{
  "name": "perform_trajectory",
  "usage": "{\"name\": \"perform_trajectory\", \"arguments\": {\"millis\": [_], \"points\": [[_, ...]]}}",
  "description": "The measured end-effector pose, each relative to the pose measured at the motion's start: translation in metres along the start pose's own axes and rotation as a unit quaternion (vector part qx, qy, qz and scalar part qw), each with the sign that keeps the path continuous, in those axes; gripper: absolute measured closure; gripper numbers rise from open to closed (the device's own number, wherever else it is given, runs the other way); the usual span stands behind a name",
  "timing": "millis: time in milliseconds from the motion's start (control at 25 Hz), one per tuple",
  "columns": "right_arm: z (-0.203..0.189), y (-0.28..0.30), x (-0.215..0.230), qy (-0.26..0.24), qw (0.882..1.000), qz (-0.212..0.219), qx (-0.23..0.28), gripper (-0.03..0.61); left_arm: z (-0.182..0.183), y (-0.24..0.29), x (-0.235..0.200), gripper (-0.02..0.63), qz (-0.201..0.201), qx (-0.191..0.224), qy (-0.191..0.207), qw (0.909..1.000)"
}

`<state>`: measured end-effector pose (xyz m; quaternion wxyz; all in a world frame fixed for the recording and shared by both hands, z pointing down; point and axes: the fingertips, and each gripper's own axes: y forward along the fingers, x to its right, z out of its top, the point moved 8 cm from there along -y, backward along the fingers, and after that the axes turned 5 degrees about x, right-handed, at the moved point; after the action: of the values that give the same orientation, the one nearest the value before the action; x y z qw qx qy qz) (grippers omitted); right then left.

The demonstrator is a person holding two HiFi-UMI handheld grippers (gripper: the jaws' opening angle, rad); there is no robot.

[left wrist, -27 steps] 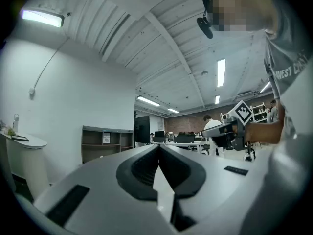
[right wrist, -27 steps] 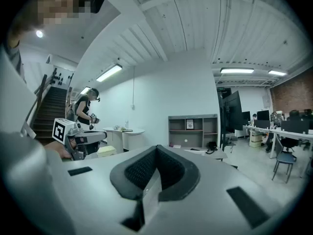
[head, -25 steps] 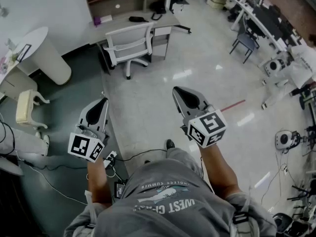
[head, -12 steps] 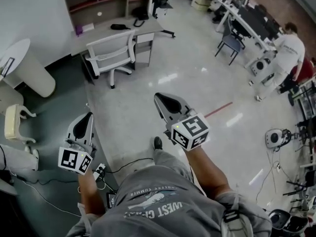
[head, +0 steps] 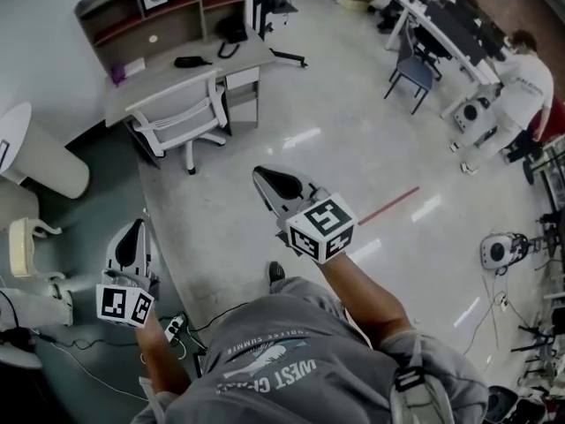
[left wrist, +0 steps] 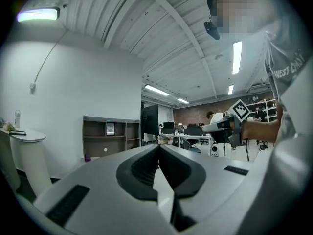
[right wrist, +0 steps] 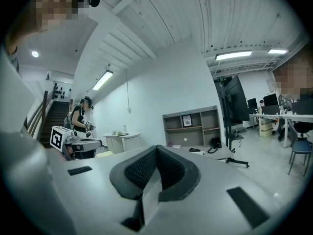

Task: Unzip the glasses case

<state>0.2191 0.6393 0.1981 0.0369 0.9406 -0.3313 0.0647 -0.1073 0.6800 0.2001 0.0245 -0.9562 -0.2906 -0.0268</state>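
**Both claws shut, nothing in them**

Left grey claw with black pads (left wrist: 159, 148) is closed tight, its two jaws pressed together with nothing between them. Right grey claw with black pads (right wrist: 156, 148) is closed the same way and holds nothing. The person holds both claws out level over the shiny pale floor (head: 353, 140), well apart from each other. The left one hangs near the edge of the dark green floor patch (head: 88, 210). Each claw has a white cube with black square marks on its back end, like the one on the right claw (head: 320, 230).

No view shows the glasses case clearly. Far ahead stands a long grey desk (head: 150, 88) with a white mesh office chair (head: 181, 122) pushed up to it. A small dark flat thing (head: 190, 61) lies on that desk, too far off to tell what it is. A brown wooden shelf (head: 159, 11) stands behind the desk. A thin red line (head: 388, 206) is on the floor to the right, and a person in a white top (head: 521, 82) bends near the long tables there.
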Motion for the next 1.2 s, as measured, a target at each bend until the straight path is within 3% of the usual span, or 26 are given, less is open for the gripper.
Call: {"name": "perform_trajectory", "arguments": {"millis": [240,520,1200], "points": [[0.010,0.013,0.081,0.007,1.000,0.013,0.007,0.568,0.001,0.078,0.016,0.614,0.006,-0.010,0.009,0.9999],[0.010,0.008,0.145,0.033,0.999,0.015,0.015,0.568,0.012,0.135,0.039,0.614,0.001,-0.021,0.028,0.9994],[-0.004,0.043,0.195,0.068,0.997,-0.003,0.021,0.568,0.005,0.204,0.006,0.614,-0.027,-0.036,0.028,0.9986]]}}
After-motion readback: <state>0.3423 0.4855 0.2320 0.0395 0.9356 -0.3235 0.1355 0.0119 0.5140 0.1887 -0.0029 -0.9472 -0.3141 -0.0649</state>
